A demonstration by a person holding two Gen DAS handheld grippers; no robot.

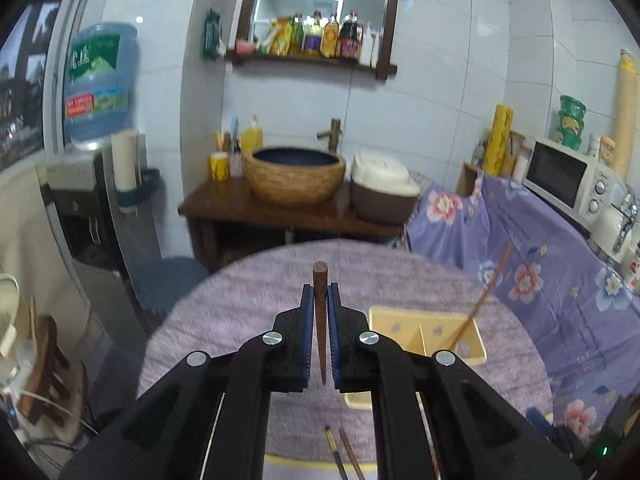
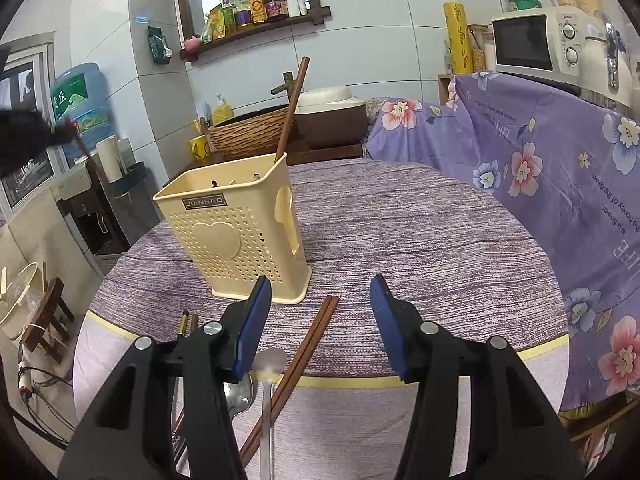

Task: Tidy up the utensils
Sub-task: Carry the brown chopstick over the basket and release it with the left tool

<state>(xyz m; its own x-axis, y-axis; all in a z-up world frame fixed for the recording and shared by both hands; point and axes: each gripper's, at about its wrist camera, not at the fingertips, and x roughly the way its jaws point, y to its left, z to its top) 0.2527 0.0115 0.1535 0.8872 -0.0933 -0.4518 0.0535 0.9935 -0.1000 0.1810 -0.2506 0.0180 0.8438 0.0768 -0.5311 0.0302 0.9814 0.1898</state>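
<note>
Only the left wrist view showed the left gripper (image 1: 319, 300) clamped on a tapered brown chopstick (image 1: 319, 312) above the table (image 1: 240, 312). The right wrist view alone showed the right gripper (image 2: 320, 320) half-open and empty over paired chopsticks (image 2: 308, 344) and spoons (image 2: 240, 394) at the table's near edge. The cream perforated holder (image 2: 236, 236) stood mid-table, one chopstick leaning in its far corner.

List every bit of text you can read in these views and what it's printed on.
"JIANHAO", seen mirrored: plate on the cream utensil holder.
"the honey of the flower", "s a flower": purple floral cloth, with bigger letters partly shown.
Water jug label: large characters, too blurred to read.
Bottles on the shelf: labels too small.
Microwave dial marks and brand: too small.
</note>
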